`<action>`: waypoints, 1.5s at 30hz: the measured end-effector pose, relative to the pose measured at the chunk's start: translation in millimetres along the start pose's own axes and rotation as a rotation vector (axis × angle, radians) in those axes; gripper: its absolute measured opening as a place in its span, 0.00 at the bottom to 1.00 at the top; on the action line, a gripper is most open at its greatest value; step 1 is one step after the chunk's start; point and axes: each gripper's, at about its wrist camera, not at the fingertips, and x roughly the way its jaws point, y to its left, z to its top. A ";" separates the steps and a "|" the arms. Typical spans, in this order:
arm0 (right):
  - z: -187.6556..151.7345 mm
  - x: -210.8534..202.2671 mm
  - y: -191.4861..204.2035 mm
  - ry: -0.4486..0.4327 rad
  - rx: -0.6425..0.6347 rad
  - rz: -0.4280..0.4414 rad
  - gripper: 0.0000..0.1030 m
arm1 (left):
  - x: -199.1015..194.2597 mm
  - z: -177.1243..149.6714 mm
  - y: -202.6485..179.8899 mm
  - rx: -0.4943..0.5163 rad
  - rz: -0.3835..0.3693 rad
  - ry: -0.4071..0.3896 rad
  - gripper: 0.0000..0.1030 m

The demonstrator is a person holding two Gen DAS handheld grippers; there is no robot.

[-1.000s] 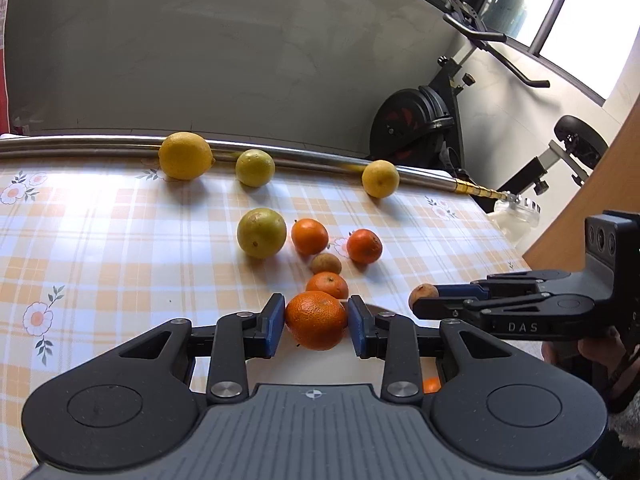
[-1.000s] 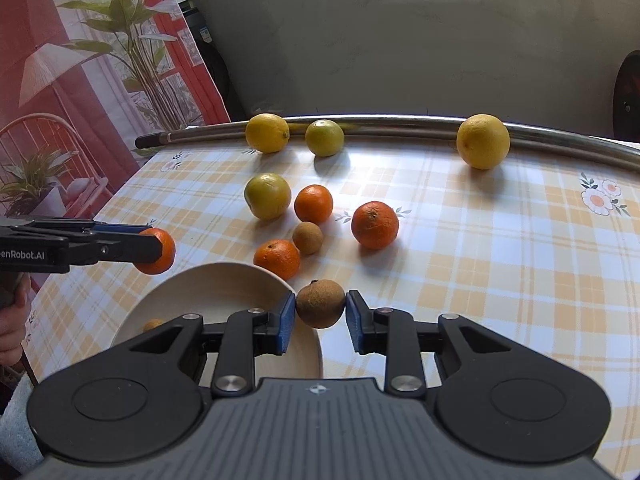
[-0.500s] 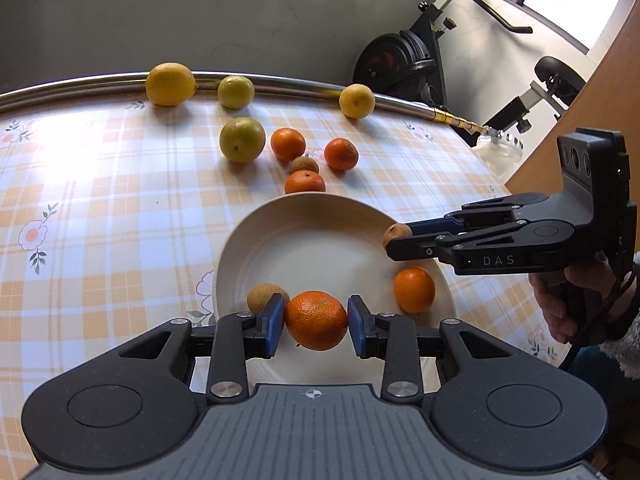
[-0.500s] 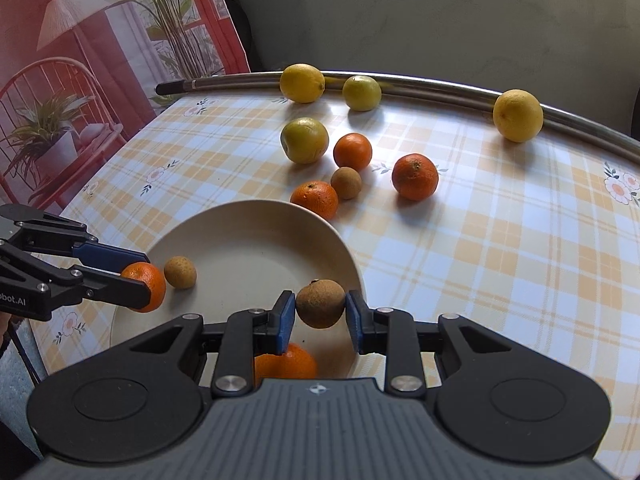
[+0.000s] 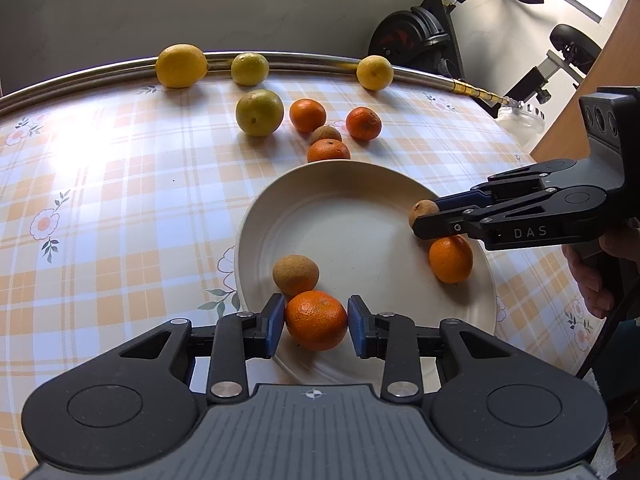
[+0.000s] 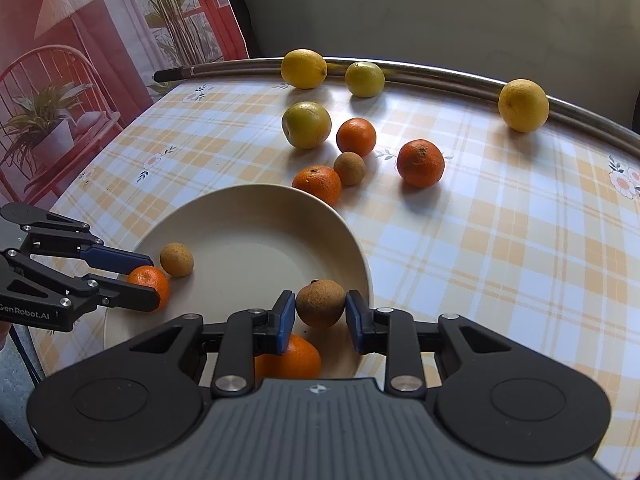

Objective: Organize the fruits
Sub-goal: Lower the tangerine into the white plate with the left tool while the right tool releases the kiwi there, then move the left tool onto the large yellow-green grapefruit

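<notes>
the orange mandarin [image 5: 316,320] sits clamped between the pads of the left tongs [image 5: 316,326], low over the near rim of the cream plate [image 5: 348,208], probably so it can be set down without rolling off. the right tongs [image 6: 320,316] clench a small brown fruit [image 6: 320,309] above the plate's opposite edge, likely for the same reason. a loose brown fruit [image 5: 296,274] and another mandarin [image 5: 451,259] already lie in the plate, so the sorting looks partly done. both tools tilt steeply downward toward the plate, facing each other across it. lemons [image 5: 181,65] and more mandarins [image 5: 307,115] wait on the checked bench [image 5: 120,200].
</notes>
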 end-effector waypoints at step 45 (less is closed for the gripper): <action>32.5 -31.1 -28.0 -0.146 0.070 -0.053 0.30 | -60.0 74.8 31.1 -0.123 0.095 -0.281 0.44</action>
